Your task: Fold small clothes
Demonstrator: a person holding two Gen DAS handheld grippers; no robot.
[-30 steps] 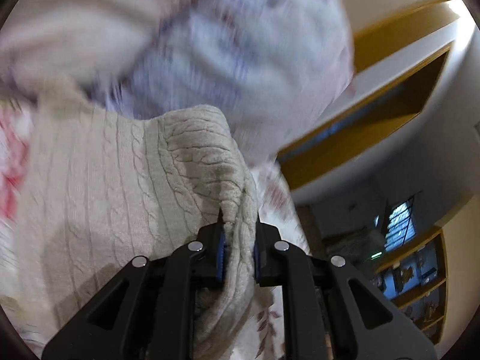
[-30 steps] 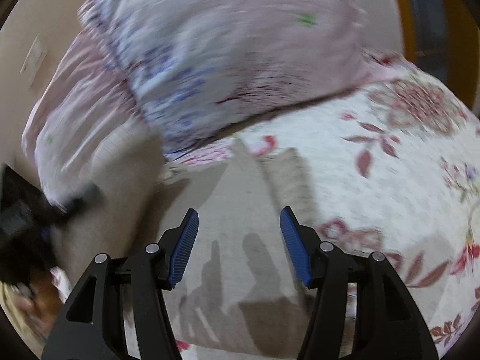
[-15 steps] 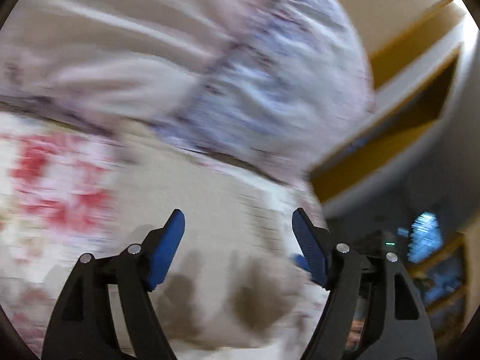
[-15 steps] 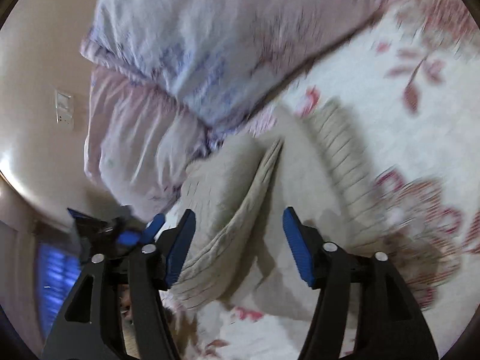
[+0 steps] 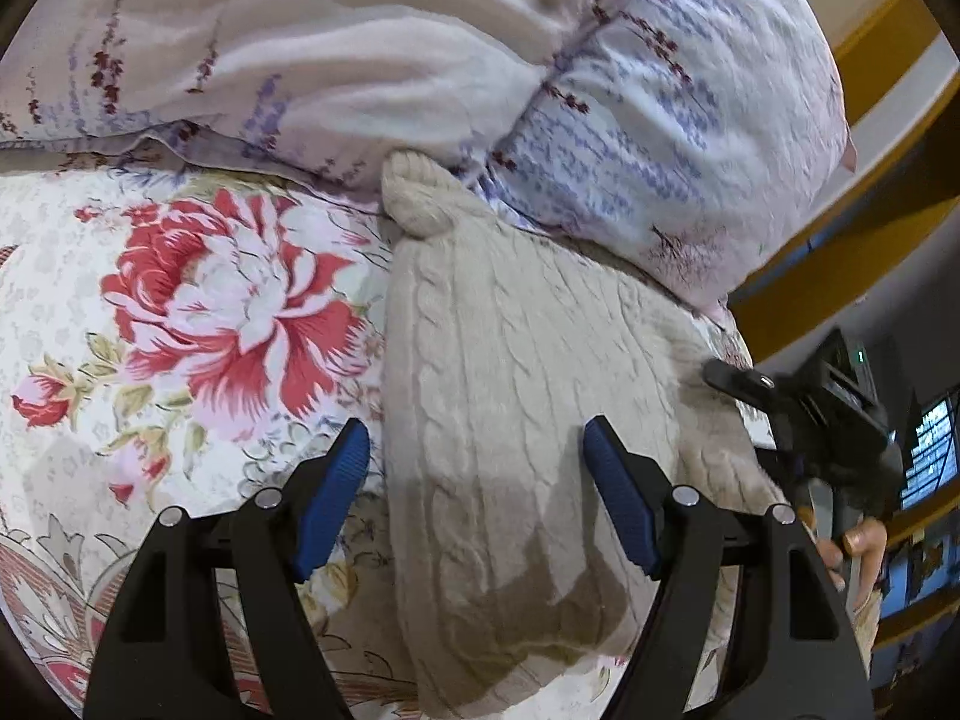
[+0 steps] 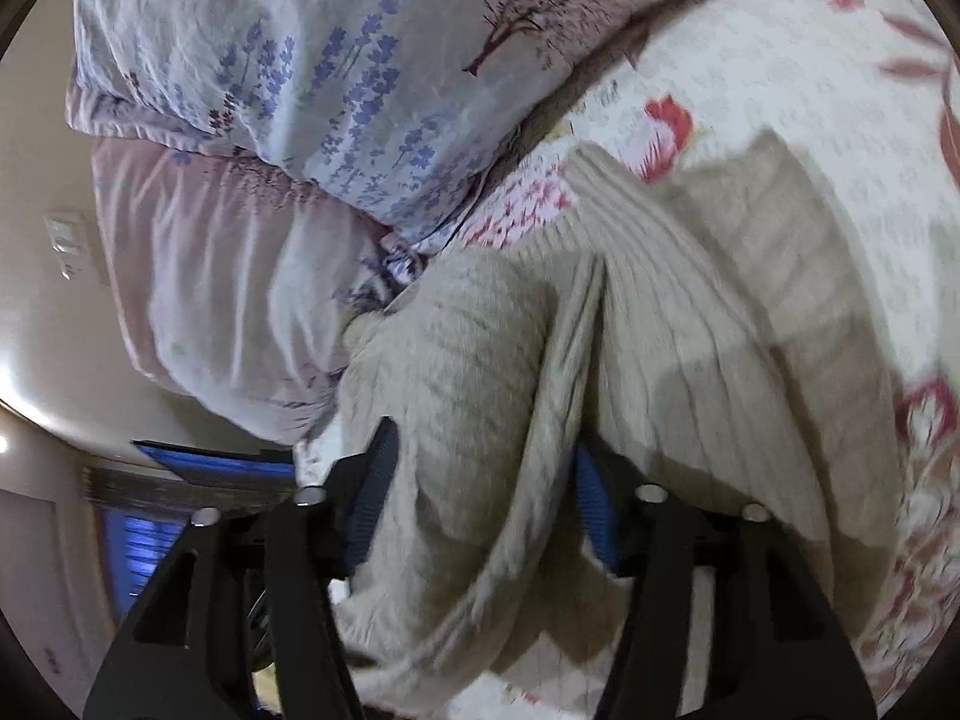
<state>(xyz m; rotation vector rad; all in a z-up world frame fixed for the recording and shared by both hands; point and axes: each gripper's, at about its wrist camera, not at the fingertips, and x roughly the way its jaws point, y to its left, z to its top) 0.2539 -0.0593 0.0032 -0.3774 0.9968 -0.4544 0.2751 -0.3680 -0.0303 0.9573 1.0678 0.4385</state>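
A cream cable-knit sweater (image 5: 510, 360) lies on the flowered bedspread (image 5: 198, 312), its top end against the pillows. My left gripper (image 5: 474, 438) hovers open just above it, with its blue pads (image 5: 336, 480) apart from the knit. In the right wrist view a raised fold of the same sweater (image 6: 480, 372) bulges between the jaws of my right gripper (image 6: 486, 450). Those jaws are closing around the fold, and the right pad is partly hidden behind the cloth. The right gripper's black body (image 5: 804, 414) and the hand holding it show at the right edge of the left wrist view.
Two lilac-printed pillows (image 5: 660, 120) are stacked at the head of the bed, right behind the sweater. The bed's edge runs to the right of the sweater (image 5: 744, 360), with yellow-trimmed shelving (image 5: 840, 252) beyond. A wall with a switch plate (image 6: 66, 240) stands behind the pillows.
The left gripper let go of the sweater edge it pinched and opened wide. The right gripper rolled, dropped onto the sweater, and its jaws narrowed around a raised fold.
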